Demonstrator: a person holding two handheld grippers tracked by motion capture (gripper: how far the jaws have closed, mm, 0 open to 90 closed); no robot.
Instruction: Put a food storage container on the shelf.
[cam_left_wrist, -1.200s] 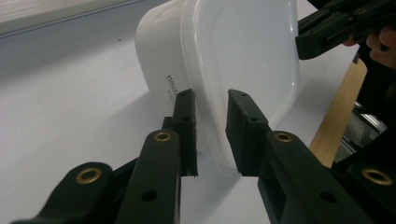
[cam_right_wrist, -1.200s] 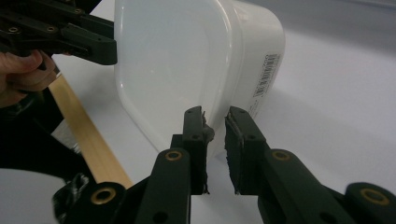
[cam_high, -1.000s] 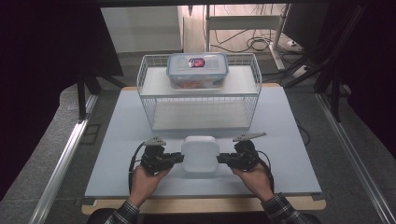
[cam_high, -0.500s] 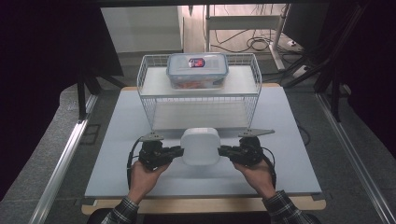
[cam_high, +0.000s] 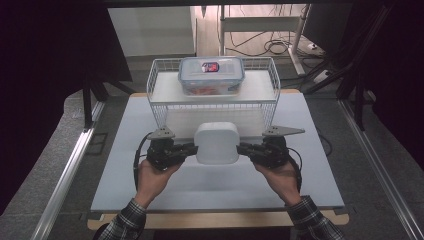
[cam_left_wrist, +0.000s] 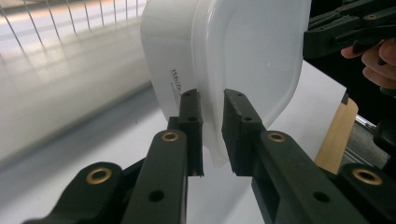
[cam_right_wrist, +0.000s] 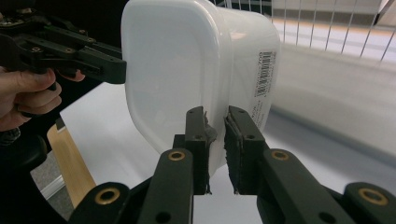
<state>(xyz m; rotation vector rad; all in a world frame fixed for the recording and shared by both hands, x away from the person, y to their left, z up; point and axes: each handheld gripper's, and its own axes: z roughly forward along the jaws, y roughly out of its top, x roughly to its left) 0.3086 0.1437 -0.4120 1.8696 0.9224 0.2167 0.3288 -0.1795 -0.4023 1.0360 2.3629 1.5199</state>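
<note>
**White tub gripped at both rims over the tabletop's middle**

I am holding the white plastic tub (cam_high: 216, 142) between my two grippers, one on each side. My left gripper (cam_high: 187, 149) is pinching the tub's left rim, its jaws closed narrow on the thin lip, as the left gripper view (cam_left_wrist: 212, 135) is showing. My right gripper (cam_high: 245, 149) is doing the same on the right rim, jaws nearly together with the lip between the pads (cam_right_wrist: 215, 140).

The tub is hanging over the middle of the tabletop (cam_high: 125, 165), toward its far half and just in front of the white wire rack (cam_high: 155, 97). In the gripper views it is sitting clear of the surface, its barcode label facing the rack.

The rack is standing at the tabletop's far edge, and a clear lidded container (cam_high: 211, 75) is resting on its upper shelf. My hands (cam_high: 152, 177) are coming in from the near edge.
</note>
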